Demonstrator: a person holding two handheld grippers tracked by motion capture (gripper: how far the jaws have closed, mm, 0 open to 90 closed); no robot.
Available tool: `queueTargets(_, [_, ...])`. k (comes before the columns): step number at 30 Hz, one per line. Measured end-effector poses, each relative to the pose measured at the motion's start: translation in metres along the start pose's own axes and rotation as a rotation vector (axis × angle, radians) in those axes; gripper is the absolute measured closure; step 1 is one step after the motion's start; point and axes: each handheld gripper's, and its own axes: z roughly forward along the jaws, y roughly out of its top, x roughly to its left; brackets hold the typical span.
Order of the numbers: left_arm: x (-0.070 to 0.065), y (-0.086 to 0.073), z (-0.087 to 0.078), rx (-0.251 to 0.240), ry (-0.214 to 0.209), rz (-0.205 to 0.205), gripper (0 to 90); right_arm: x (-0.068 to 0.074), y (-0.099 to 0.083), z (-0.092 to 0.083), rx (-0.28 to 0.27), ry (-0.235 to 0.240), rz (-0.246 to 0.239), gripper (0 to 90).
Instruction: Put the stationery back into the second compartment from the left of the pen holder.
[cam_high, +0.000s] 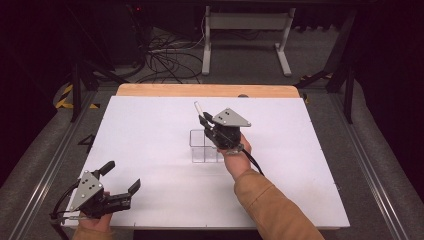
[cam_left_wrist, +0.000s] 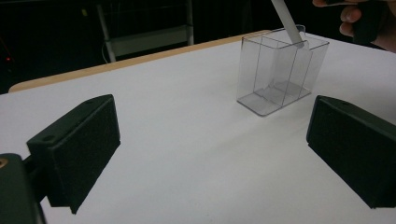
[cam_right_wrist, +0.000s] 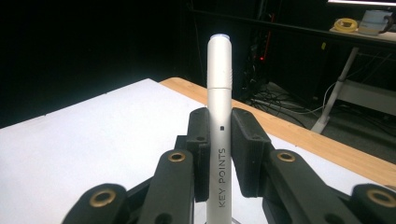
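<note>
A white marker pen (cam_right_wrist: 219, 107), printed KEY POINTS, stands upright between the jaws of my right gripper (cam_right_wrist: 219, 135), which is shut on it. In the high view that right gripper (cam_high: 206, 120) hovers over a clear plastic divided box (cam_high: 205, 146) at the table's middle, and the pen (cam_high: 198, 108) sticks up and back to the left. The left gripper view has the pen's lower end (cam_left_wrist: 293, 27) reaching the box's (cam_left_wrist: 280, 74) top edge. My left gripper (cam_high: 122, 176) rests at the front left corner, open, its black pads (cam_left_wrist: 79, 144) wide apart with nothing between them.
The white table top (cam_high: 150, 140) has a wooden strip (cam_high: 207, 90) along its far edge. Beyond it stand a white desk frame (cam_high: 245, 35) and tangled cables (cam_high: 165, 60) on the floor. Metal rails (cam_high: 45, 165) run along both table sides.
</note>
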Motion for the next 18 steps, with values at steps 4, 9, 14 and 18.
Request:
queueTargets(4, [0.0, 0.0, 0.0, -0.002, 0.001, -0.002, 3.4, 0.002, -0.003, 0.001, 0.01, 0.006, -0.004, 77.9])
queueTargets(9, [0.0, 0.0, -0.001, -0.001, 0.002, -0.004, 3.4, 0.003, -0.007, 0.001, 0.022, 0.01, -0.004, 77.8])
queueTargets(14, [0.0, 0.0, 0.0, -0.002, 0.002, -0.002, 3.4, 0.003, -0.011, 0.0, 0.031, 0.012, 0.001, 77.7])
queueTargets(18, [0.0, 0.0, 0.0, 0.001, 0.0, 0.001, 3.3, 0.004, -0.015, -0.001, 0.038, 0.013, 0.002, 77.7])
